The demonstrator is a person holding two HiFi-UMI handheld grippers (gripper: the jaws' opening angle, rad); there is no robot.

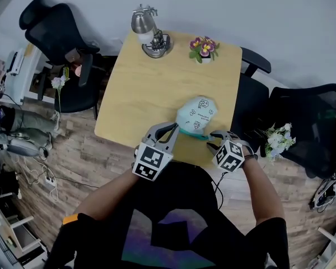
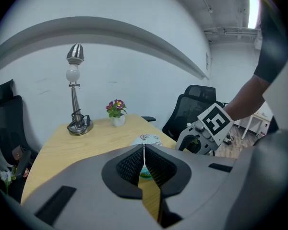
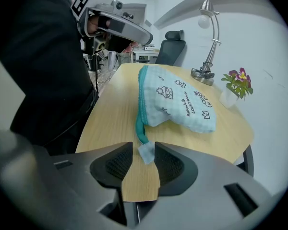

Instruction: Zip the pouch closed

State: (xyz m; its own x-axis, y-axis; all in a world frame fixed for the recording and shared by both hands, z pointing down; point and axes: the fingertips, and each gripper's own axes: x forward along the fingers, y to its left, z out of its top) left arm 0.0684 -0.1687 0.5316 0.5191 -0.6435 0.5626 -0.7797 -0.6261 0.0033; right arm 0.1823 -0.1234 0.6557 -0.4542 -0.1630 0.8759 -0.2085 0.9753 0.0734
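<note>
Wooden table (image 1: 151,88): pouch (image 3: 177,102) lies ahead of my right gripper (image 3: 143,150), zipper edge (image 3: 140,99) running away from it; jaws spread, pull tab (image 3: 146,153) between them, ungripped. My left gripper (image 2: 144,150) pinches the pouch's far end.

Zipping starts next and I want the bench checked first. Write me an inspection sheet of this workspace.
Surface: wooden table, light finish.
Job's things: pale blue pouch lying near the table's front edge; its pull tab hangs off the teal zipper edge.
Clutter: desk lamp and flower pot at the far edge, apart from the pouch.
Grippers: left gripper shut on the pouch's edge; right gripper open, pull tab between its jaws, not pinched.
Cables: power strip with leads on the wood floor.
Surroundings: black office chairs around the table.
</note>
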